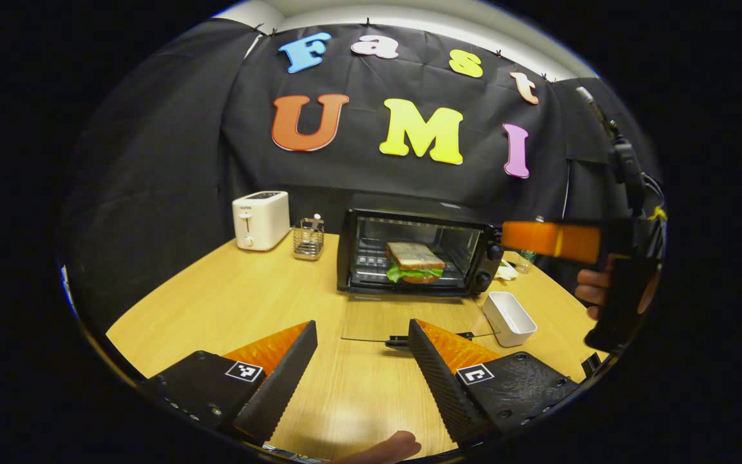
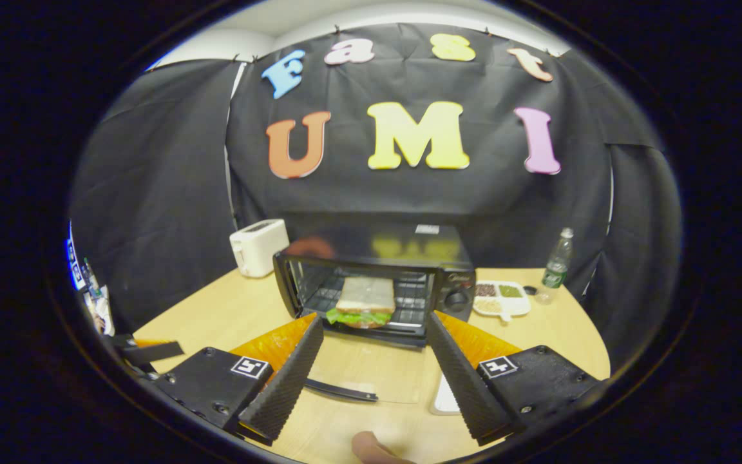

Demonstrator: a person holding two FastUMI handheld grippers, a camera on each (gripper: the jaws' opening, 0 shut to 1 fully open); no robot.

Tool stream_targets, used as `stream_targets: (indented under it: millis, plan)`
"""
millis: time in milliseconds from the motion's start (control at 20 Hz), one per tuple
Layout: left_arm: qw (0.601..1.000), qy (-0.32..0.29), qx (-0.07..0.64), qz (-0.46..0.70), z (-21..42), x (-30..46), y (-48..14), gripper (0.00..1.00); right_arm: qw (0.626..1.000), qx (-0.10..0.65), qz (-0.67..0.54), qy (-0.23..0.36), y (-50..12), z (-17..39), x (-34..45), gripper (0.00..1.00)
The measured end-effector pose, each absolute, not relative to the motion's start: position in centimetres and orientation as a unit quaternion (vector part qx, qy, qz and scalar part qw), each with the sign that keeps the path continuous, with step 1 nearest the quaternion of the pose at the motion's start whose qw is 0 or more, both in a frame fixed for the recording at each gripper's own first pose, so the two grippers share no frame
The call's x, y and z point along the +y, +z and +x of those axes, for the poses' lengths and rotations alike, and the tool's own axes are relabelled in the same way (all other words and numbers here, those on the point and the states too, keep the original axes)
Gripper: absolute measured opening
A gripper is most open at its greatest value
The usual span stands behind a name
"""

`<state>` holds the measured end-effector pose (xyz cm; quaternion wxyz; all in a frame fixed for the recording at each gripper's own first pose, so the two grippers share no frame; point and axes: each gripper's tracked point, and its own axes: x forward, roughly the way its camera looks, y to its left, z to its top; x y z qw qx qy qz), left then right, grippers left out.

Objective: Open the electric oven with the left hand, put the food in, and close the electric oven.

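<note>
Electric oven sits on the wooden table, glass door dropped flat, sandwich on the rack inside. We see our left gripper spread wide, holding nothing; right gripper likewise wide, nothing between its fingers. White rectangular tub just right of the door; contents can't be made out. Wire holder beside the white toaster has something in it, too small to tell. Right gripper view adds a divided plate with small food portions and a bottle. Left gripper view catches the other gripper at right, hand cut off at the edge.
</note>
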<state>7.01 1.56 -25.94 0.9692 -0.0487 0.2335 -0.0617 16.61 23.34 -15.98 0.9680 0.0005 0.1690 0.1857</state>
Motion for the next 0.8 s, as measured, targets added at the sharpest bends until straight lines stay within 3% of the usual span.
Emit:
stream_targets:
  millis: [350, 800]
  plan:
    - [0.947, -0.109, 0.299, -0.032, 8.5, -5.2, -31.0, 0.94, 0.991, 0.038, 0.010, 0.127, -7.3, 12.7, 14.5, 1.00]
    - [0.922, -0.098, 0.375, -0.012, 9.1, -8.7, -36.3, 0.94, 0.997, 0.000, 0.014, 0.074, -5.5, 8.7, 5.8, 0.99]
